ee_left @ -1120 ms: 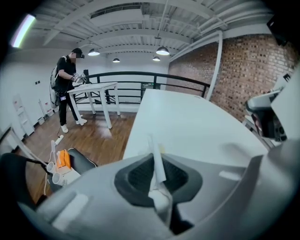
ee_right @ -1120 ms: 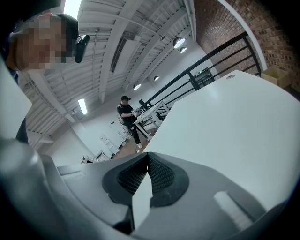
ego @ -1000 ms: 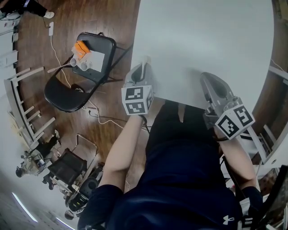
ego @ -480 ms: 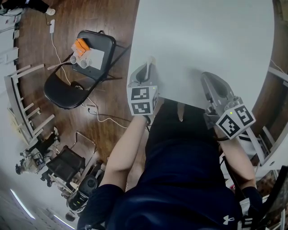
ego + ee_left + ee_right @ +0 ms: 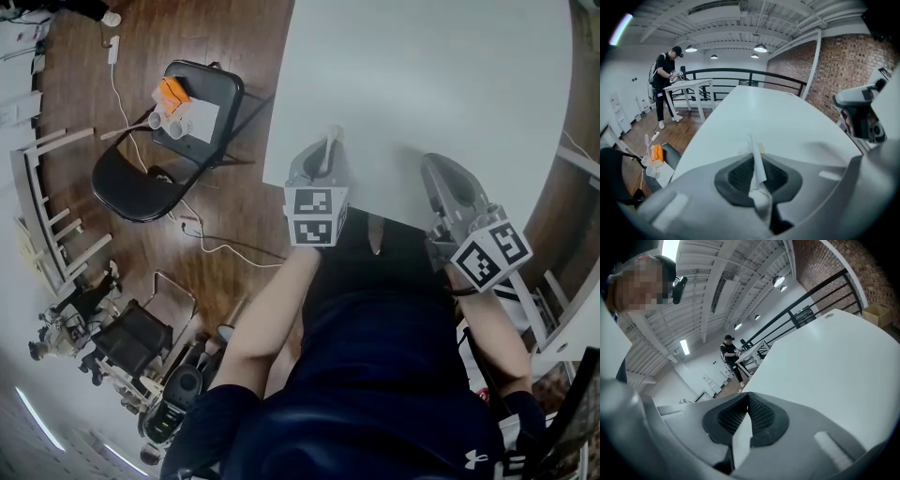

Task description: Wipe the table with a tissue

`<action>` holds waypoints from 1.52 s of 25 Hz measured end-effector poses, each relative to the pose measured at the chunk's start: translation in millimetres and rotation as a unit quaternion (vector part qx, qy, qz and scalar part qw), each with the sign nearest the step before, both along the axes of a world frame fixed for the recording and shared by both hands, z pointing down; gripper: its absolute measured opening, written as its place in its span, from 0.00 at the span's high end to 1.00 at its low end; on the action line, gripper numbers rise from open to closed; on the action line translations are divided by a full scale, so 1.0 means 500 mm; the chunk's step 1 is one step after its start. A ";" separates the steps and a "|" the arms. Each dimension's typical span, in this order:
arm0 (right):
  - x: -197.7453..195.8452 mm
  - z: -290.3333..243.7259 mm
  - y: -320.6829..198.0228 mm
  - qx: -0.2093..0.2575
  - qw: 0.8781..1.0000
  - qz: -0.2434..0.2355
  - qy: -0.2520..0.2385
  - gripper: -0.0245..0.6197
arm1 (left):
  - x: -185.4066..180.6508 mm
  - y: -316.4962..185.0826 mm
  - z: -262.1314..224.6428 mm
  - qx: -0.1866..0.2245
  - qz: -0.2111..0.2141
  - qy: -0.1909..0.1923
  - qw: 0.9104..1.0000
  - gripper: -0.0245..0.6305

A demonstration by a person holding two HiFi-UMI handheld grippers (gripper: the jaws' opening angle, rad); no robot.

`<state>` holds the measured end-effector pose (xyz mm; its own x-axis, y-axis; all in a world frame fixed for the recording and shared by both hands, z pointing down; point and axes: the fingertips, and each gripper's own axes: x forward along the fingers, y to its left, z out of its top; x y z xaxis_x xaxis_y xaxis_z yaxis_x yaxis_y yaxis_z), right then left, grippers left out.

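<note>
Left tongs (image 5: 757, 174): pinched closed on the tissue (image 5: 753, 152). It shows as a thin white strip standing on edge between the pads, lower middle of the left gripper view. Only a narrow slip pokes past the tips.

Right tongs (image 5: 747, 401): tips pressed together, nothing gripped that I can make out. The pale wedge behind the tips reads as tabletop seen through the gap, though I can't be sure.

Head view: the left tongs sit at frame centre, over the tabletop's (image 5: 422, 75) near edge close to its corner. The right tongs are to the right of centre on the same edge. The white surface runs bare up to the top of the frame. A folding chair (image 5: 164, 150) stands off the tabletop, upper left.

Step in hand, as I judge it: bringing the tissue down to begin wiping.

- You have very little tissue exposed. Tip the left tongs low so the paper meets the surface, not the pads.
- Keep your squeeze firm, since a thin strip can drag out under friction.
- Press lightly and make long overlapping strokes away from the near edge.
- Keep your right tongs clear of the path.
</note>
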<state>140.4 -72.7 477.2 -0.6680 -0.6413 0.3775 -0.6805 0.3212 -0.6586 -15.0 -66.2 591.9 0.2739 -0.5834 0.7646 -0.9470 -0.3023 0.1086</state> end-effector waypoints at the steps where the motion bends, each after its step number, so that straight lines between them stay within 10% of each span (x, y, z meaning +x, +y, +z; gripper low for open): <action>1: 0.001 0.000 0.002 0.000 1.000 0.000 0.000 0.95 | 0.008 0.004 0.001 0.000 0.003 0.002 1.000 0.93; 8: 0.012 -0.010 0.004 0.009 1.000 -0.001 0.000 0.95 | 0.065 0.021 -0.002 -0.008 0.011 0.026 1.000 0.93; 13: 0.028 -0.036 -0.004 0.021 1.000 0.003 0.008 0.95 | 0.093 0.037 -0.025 -0.052 -0.033 0.130 0.990 0.93; 25: -0.057 -0.153 -0.045 0.090 0.995 -0.031 0.021 0.95 | 0.017 0.006 -0.313 0.047 -0.125 0.384 0.914 0.93; 33: -0.183 -0.257 -0.037 0.163 0.983 -0.079 0.038 0.95 | -0.090 0.042 -0.464 0.111 -0.131 0.421 0.891 0.93; 38: -0.224 -0.304 -0.018 0.206 0.972 -0.094 0.063 0.95 | -0.118 0.064 -0.533 0.157 -0.107 0.379 0.906 0.93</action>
<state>28.2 -81.8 325.2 -0.7532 -0.6264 0.2008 -0.6510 0.6661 -0.3639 -74.0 -34.2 325.4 0.5057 -0.8413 0.1911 -0.6771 -0.2498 0.6922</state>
